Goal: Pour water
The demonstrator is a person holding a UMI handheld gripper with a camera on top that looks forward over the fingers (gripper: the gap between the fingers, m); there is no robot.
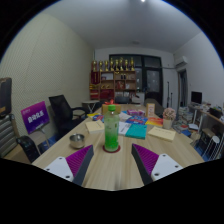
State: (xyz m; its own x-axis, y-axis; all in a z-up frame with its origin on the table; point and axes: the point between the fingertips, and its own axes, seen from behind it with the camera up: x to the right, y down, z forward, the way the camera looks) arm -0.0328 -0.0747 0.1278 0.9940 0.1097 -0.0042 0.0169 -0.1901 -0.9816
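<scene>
Green and translucent, the cup (111,135) stood upright on the wooden table (110,170), its long axis vertical, with a reddish band or lid at its top that the view left hard to make out. It lay straight ahead of the claw (111,162), centred on the line between the two fingers and just beyond their tips. The claw was open: its purple pads (80,160) were spread well apart and gripped nothing, with bare table showing between them. The cup appeared to stand slightly forward of the fingertips rather than between them, so a short straight advance would likely bring it into the gap.

A small grey bowl (77,140) sat to the left of the cup, near it but apart, and was the likeliest vessel to receive the water. To the right and behind lay scattered papers and teal books (136,130), clear of the direct approach. An office chair (66,108) stood past the table's left edge, beside a purple sign (35,116); shelving (117,75) lined the far wall. Nothing stood between claw and cup.
</scene>
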